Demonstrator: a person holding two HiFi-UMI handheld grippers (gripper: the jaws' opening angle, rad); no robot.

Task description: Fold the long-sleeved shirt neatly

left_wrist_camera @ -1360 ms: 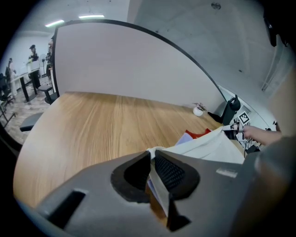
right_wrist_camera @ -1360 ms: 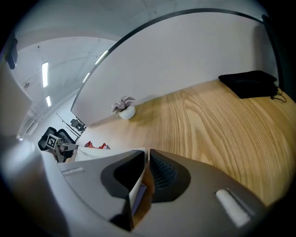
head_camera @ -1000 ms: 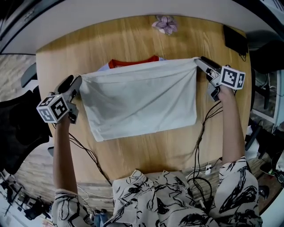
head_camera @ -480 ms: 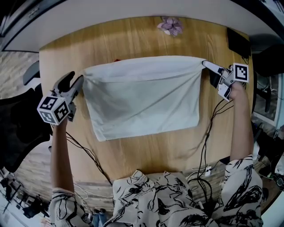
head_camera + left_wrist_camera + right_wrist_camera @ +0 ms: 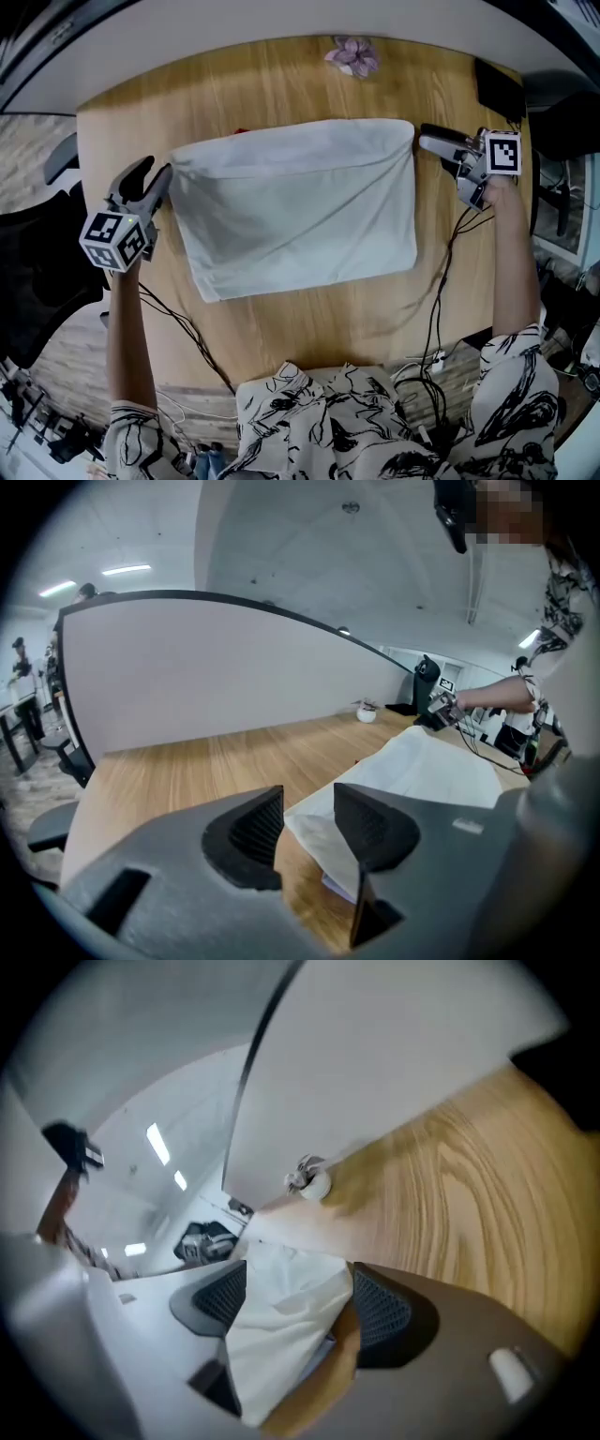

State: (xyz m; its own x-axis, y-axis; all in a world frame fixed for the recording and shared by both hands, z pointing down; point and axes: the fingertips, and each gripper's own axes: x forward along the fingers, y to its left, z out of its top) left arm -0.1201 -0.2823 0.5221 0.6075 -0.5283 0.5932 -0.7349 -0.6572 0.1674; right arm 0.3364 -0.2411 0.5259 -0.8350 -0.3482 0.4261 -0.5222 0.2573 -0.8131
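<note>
A: Head view, go.
B: Shirt (image 5: 295, 206) folded to a rectangle, flat on the tabletop (image 5: 281, 84), on the person's side of the flower (image 5: 352, 54). Left hand-held gripper (image 5: 150, 176) is well left of the flower, at one far shirt corner. Right hand-held gripper (image 5: 427, 138) is right of the flower, just off the other far corner.
A: Risk there?
B: The rectangle sits skewed, and a bit of red peeks out at its edge on the flower side. I'd guess any next fold taken off these corners carries the skew along.
A: Left gripper view?
B: Jaws narrow and have just been closing. The shirt (image 5: 431, 766) corner sits between the tips, pads not pressing, wood showing in the gap. Risk: the pinch catches only the top layer, so the layers slide apart on a lift.
A: Right gripper view?
B: Jaws wide and have just been opening. The shirt (image 5: 281, 1335) corner lies loose between the pads, on the near side of the flower. Risk: backing off could snag the cloth on a pad and drag the corner out of line.
A: Containers?
B: One, a small white pot (image 5: 367, 713) holding the flower. No other container seen.
</note>
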